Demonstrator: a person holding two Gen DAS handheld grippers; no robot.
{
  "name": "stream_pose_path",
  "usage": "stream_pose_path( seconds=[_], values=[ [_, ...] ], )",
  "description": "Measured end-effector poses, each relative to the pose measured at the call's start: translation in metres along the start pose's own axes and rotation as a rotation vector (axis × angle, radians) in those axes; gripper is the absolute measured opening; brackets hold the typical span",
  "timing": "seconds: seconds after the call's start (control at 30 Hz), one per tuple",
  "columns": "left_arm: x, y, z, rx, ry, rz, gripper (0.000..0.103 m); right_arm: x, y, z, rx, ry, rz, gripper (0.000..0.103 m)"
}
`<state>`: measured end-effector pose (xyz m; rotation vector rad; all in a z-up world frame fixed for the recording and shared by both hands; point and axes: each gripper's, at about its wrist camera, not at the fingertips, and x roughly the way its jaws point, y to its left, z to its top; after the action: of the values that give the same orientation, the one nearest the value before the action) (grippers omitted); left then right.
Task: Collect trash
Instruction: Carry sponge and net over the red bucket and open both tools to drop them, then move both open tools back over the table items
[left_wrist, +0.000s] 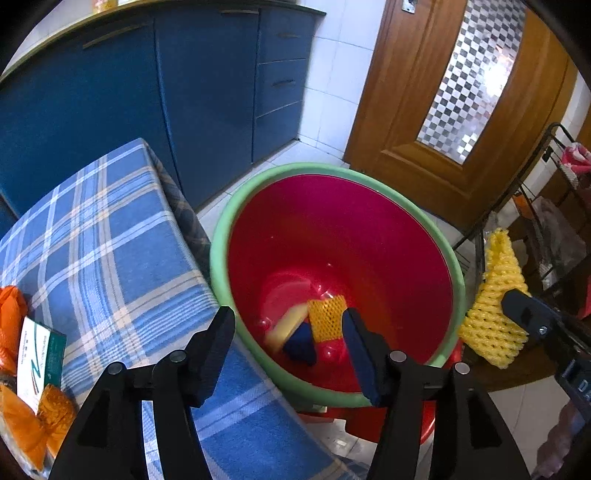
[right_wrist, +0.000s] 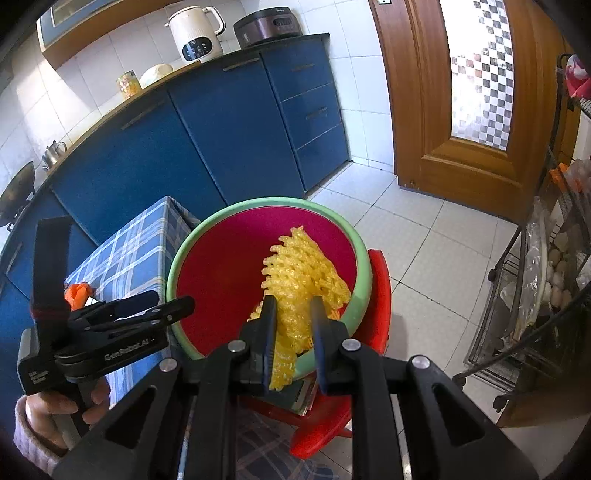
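A red bucket with a green rim (left_wrist: 334, 170) stands on a red stool beside the table; it also shows in the right wrist view (right_wrist: 360, 258). At its bottom lie a yellow foam net (left_wrist: 327, 317) and a yellow and blue piece (left_wrist: 295, 332). My left gripper (left_wrist: 288, 321) is open and empty over the bucket's near rim. My right gripper (right_wrist: 293, 314) is shut on a yellow foam fruit net (right_wrist: 303, 269) and holds it above the bucket's right rim. That net also shows in the left wrist view (left_wrist: 495, 306).
A blue plaid tablecloth (left_wrist: 110, 251) covers the table left of the bucket. An orange bag (left_wrist: 11, 317) and a green-white box (left_wrist: 37, 354) lie at its left edge. Blue cabinets (left_wrist: 166, 92), a wooden door (left_wrist: 443, 92) and a wire rack (right_wrist: 546, 295) surround the tiled floor.
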<state>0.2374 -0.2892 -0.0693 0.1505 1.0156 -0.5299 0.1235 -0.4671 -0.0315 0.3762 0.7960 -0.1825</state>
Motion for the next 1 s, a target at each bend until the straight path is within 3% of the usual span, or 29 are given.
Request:
stream_pose_path(
  seconds=[0.27,0.53,1.0],
  values=[
    [-0.015,0.014,-0.006,-0.045,-0.021,0.014,0.062,0.020,0.006,0.006,-0.004,0.022,-0.001,0.026],
    [-0.034,0.021,-0.009,-0.072,-0.051,-0.005,0.062,0.018,0.015,0.011,-0.028,-0.006,-0.019,0.046],
    [-0.090,0.039,-0.034,-0.103,-0.110,0.007,0.062,-0.024,0.037,0.003,-0.054,-0.052,0.016,0.047]
  ],
)
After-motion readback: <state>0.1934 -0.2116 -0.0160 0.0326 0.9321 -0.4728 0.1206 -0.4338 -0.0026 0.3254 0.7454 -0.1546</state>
